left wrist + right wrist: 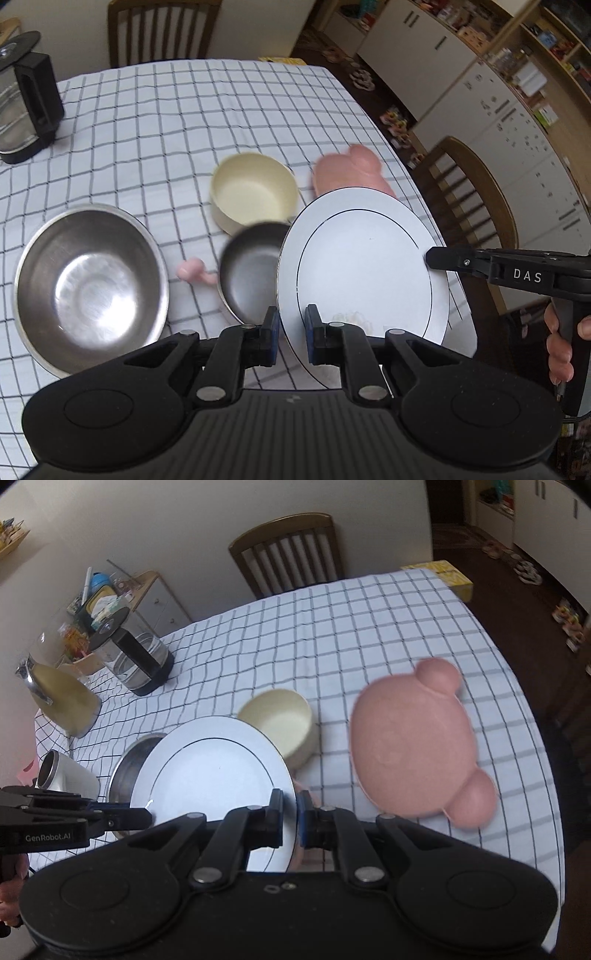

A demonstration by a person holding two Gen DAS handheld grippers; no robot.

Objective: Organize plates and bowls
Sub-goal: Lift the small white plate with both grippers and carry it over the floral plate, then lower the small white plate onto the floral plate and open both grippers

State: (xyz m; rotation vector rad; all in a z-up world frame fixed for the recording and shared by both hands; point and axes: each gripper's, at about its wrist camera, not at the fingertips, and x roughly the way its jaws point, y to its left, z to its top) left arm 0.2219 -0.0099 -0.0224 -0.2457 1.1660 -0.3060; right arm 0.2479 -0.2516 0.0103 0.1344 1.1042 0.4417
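A white plate (362, 266) with a thin black ring hangs tilted above the checked tablecloth, held by both grippers. My left gripper (291, 323) is shut on its near rim. My right gripper (430, 258) is shut on the opposite rim. In the right wrist view the plate (210, 771) sits between the right gripper (291, 806) and the left gripper (146, 818). Below it lie a small steel bowl (251, 273), a large steel bowl (88, 288), a cream bowl (255, 192) and a pink bear-shaped plate (413, 753).
A glass kettle (133, 657) and a yellow jug (62, 698) stand at the table's far left, with a white cup-like thing (66, 775) beside them. A small pink item (192, 271) lies between the steel bowls. Wooden chairs (469, 192) stand at the table's edges.
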